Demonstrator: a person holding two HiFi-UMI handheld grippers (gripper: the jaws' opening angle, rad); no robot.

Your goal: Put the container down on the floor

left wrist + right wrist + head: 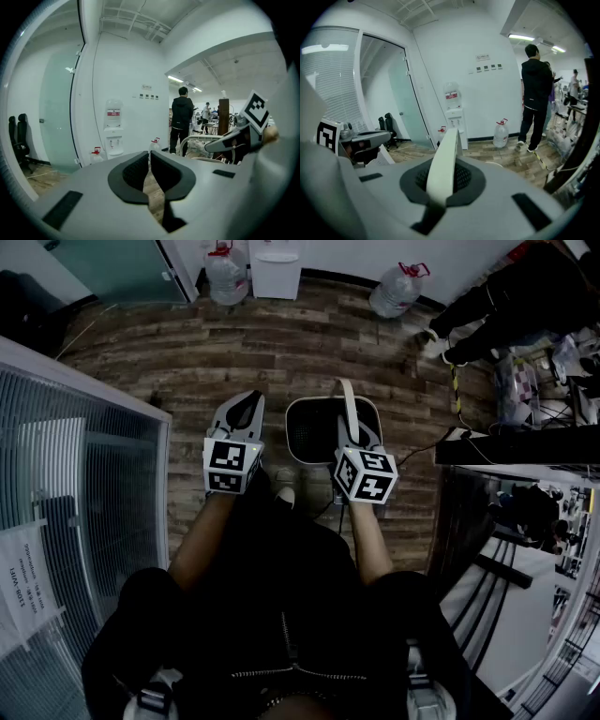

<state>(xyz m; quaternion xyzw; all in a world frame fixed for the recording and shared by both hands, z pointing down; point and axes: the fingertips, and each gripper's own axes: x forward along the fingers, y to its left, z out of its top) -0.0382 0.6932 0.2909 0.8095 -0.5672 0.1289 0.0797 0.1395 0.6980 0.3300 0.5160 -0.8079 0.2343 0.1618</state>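
Observation:
The container (314, 430) is a white bin with a dark inside and a pale band handle (347, 407). It is in front of the person's legs, over the wooden floor (281, 343). My right gripper (353, 434) is shut on that handle; in the right gripper view the handle (443, 164) runs up between the pads. I cannot tell whether the bin's base touches the floor. My left gripper (251, 399) hovers just left of the bin, holding nothing. In the left gripper view its tips (149, 157) stand almost together, with only a sliver of floor showing between them.
A glass partition (84, 456) runs close on the left. A dark desk edge (516, 451) juts in at the right with cables below it. Two water jugs (228, 277) (398, 289) and a dispenser (277, 268) stand by the far wall. A person (506, 306) stands at the upper right.

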